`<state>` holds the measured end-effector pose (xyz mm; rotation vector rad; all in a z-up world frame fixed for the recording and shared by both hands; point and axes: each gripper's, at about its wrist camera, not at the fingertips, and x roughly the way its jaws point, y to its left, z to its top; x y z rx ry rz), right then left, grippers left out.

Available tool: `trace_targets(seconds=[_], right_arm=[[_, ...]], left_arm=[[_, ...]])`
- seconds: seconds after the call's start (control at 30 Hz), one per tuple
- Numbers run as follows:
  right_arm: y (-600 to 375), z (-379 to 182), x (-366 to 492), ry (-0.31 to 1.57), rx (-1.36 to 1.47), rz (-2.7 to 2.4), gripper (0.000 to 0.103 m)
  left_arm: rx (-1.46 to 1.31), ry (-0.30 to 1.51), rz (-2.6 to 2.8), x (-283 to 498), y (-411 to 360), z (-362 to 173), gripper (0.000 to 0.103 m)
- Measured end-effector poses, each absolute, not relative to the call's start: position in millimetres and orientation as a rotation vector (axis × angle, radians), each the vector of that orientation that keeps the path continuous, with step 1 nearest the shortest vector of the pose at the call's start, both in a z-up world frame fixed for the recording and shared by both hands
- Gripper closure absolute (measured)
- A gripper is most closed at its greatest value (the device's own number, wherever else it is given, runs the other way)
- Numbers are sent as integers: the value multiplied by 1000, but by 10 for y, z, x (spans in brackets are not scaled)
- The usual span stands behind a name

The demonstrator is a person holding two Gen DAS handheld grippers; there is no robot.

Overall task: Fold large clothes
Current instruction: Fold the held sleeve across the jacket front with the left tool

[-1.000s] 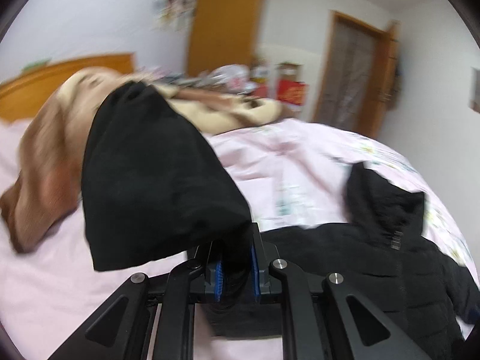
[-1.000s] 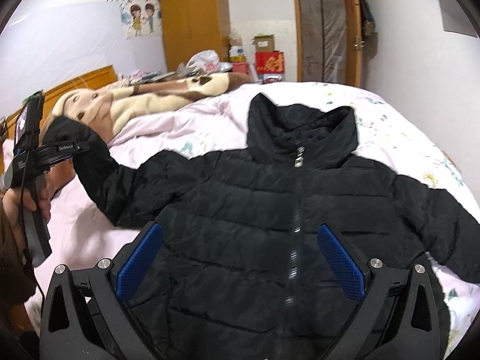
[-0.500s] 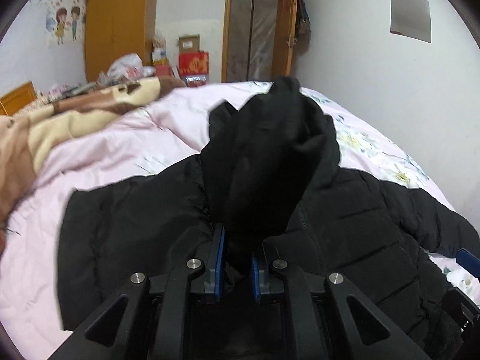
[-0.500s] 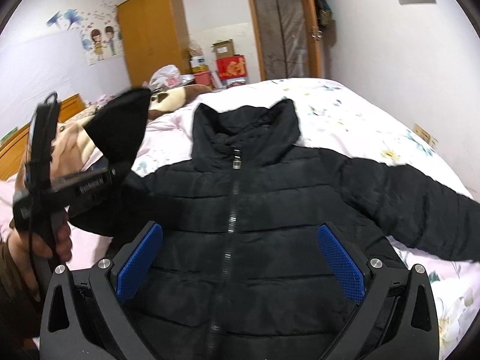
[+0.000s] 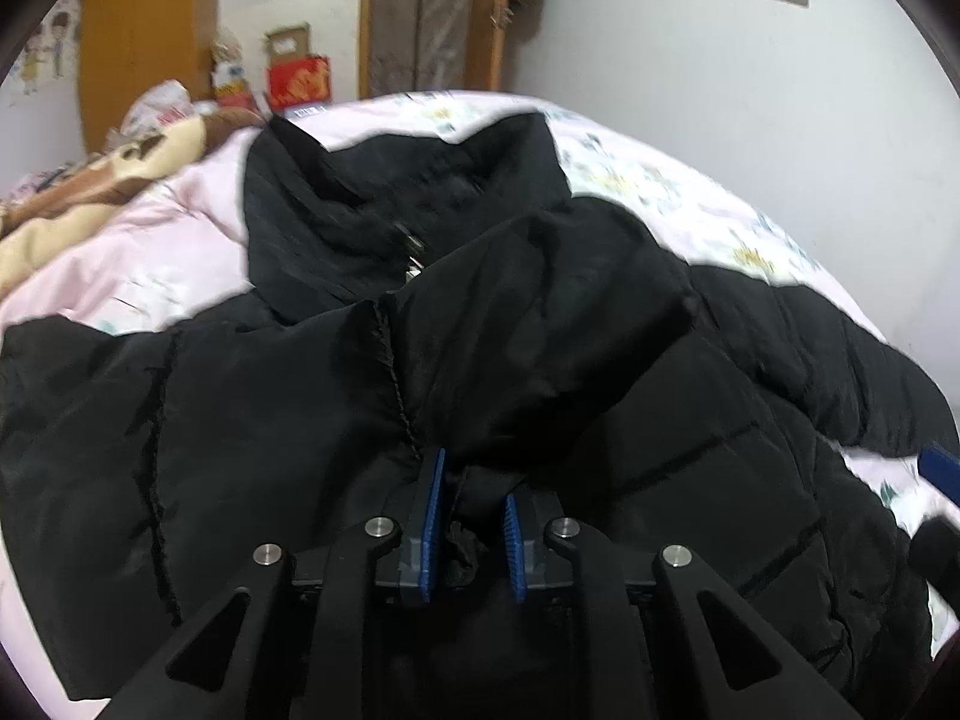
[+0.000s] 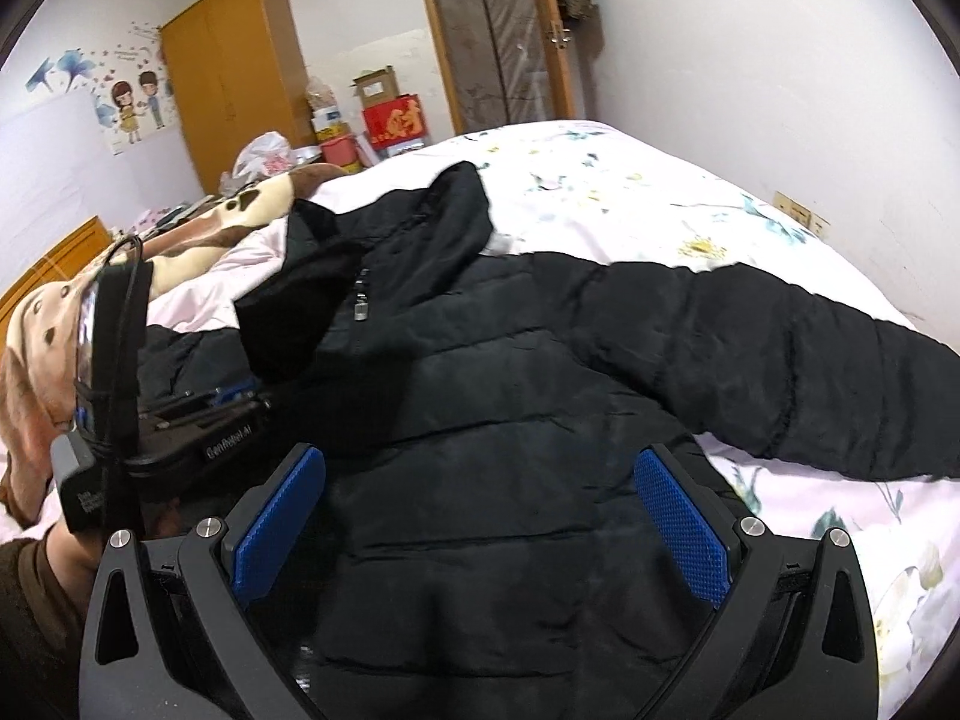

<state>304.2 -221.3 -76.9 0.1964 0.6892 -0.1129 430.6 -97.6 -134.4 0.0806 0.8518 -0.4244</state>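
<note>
Jacket (image 6: 510,420): black, quilted, lay front up on the bed (image 6: 630,192), zip closed, collar (image 6: 432,210) toward the far end. One sleeve (image 6: 780,360) stretched out flat across the sheet on the right of the right wrist view. The other sleeve (image 5: 540,312) was folded over the chest, its cuff end between the pads of the left gripper (image 5: 468,534).

Left gripper: blue pads a little apart and opening, a bunch of black cuff fabric between them; the left pad (image 5: 432,528) seemed clear of the cloth, contact at the other could not be told. In the right wrist view it (image 6: 240,396) sat at the jacket's left edge, held in a hand (image 6: 66,558) with a brown sleeve.

Right gripper (image 6: 480,528): jaws spread wide, nothing between them, poised above the jacket's lower front.

Bed: pale pink floral sheet. A brown and cream blanket (image 6: 180,240) was heaped at its far left side.

Background: orange wardrobe (image 6: 234,72), wooden door (image 6: 498,36), red box (image 6: 396,120) with cartons and bags by the wall, cartoon stickers (image 6: 132,102) on the wall.
</note>
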Motion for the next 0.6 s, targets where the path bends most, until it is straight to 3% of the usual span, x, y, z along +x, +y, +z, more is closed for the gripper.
trace_targets(seconds=[0.1,0.27,0.47,0.6], right_arm=[[-2331,-798,3031,697,210,-139,0],[-2427,-829,3101,714,220,-154,0],[-2406,-852,3372,728,217,-110,0],[-2337,-934,3681,753,260,-27,0]], left_arm=[[110,858,-454,4288,-1057,-1419,74],[41,861,-597,4178,-939,-1326,40],[-7,782,-633,3996,-468,-888,29],[-23,753,-461,4025,131,-709,29]])
